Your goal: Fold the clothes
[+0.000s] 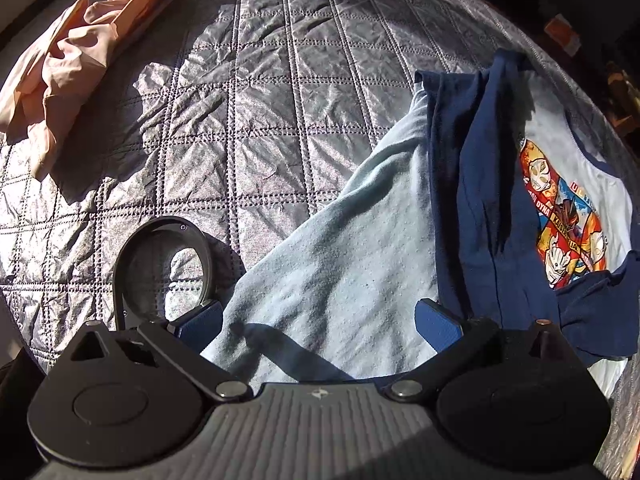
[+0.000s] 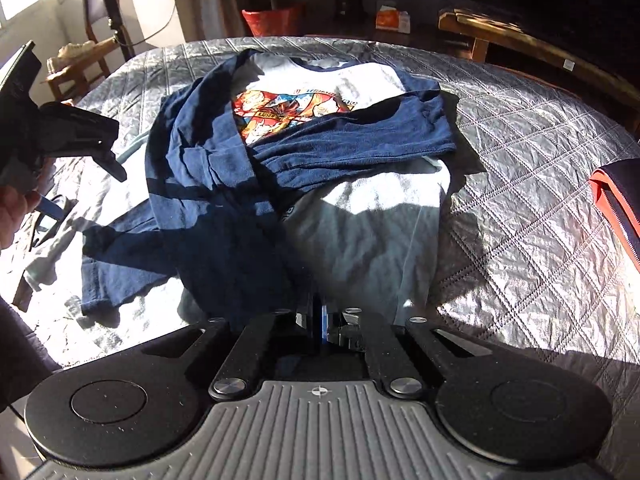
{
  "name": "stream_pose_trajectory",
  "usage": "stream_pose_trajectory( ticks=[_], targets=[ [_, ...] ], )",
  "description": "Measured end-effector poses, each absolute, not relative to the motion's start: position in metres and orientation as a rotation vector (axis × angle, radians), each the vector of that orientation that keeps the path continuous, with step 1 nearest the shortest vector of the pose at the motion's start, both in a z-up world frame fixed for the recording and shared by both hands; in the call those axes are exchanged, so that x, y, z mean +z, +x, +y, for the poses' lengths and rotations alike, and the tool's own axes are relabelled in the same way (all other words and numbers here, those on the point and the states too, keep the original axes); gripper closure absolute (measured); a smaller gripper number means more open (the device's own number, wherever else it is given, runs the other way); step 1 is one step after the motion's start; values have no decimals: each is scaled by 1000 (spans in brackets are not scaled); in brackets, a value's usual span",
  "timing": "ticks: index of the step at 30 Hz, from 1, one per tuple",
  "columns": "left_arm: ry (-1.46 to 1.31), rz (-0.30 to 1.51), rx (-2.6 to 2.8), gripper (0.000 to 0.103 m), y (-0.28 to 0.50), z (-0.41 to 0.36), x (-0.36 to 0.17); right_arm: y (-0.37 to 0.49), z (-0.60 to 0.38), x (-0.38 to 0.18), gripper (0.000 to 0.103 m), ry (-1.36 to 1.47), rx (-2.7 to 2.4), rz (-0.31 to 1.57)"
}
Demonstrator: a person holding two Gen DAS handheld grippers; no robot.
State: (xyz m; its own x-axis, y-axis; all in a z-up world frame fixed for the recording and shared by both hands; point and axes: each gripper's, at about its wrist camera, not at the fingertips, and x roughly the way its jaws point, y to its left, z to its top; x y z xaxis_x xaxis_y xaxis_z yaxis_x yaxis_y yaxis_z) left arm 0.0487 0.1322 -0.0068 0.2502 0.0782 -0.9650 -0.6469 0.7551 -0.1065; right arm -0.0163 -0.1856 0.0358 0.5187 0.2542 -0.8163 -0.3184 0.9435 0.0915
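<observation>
A white T-shirt (image 2: 372,216) with navy sleeves and a cartoon print lies rumpled on the quilted grey bed cover (image 2: 520,152). One navy sleeve (image 2: 224,208) is draped across its front. My right gripper (image 2: 322,318) sits at the shirt's near edge, its pads shut together where the navy sleeve and pale fabric meet them. In the left wrist view the same shirt (image 1: 344,264) spreads under my left gripper (image 1: 318,322), which points steeply down. Its blue pads (image 1: 436,324) stand wide apart above the pale fabric, gripping nothing.
A crumpled peach garment (image 1: 76,56) lies at the cover's far left. A dark item with a red edge (image 2: 616,196) rests at the right. A person's hand (image 2: 14,212) shows at the left. Beyond the bed stand a red bin (image 2: 272,20), a chair (image 2: 84,52) and a wooden bench (image 2: 520,36).
</observation>
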Motion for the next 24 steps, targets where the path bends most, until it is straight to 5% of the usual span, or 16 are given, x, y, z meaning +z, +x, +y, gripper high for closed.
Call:
stream_pose_trajectory(
  ticks=[7,10,12,13,21,24],
  targets=[
    [-547,1231,522,1,48,130,-9,-4,-191,18,82,-20,353,1056],
    [-557,1238,526,1,48,132,-10,-5,-192,11,62,10,354,1081],
    [-562,1238,524,1,48,132,-9,-8,-192,9,75,5,341,1070],
    [-558,1237,519,1,49,131,-9,-9,-192,8,100,3,335,1065],
    [-558,1239,522,1,49,132,-9,-11,-197,16,99,22,377,1047],
    [-558,1238,523,1,49,133,-9,-8,-190,12,78,-50,354,1054]
  ],
)
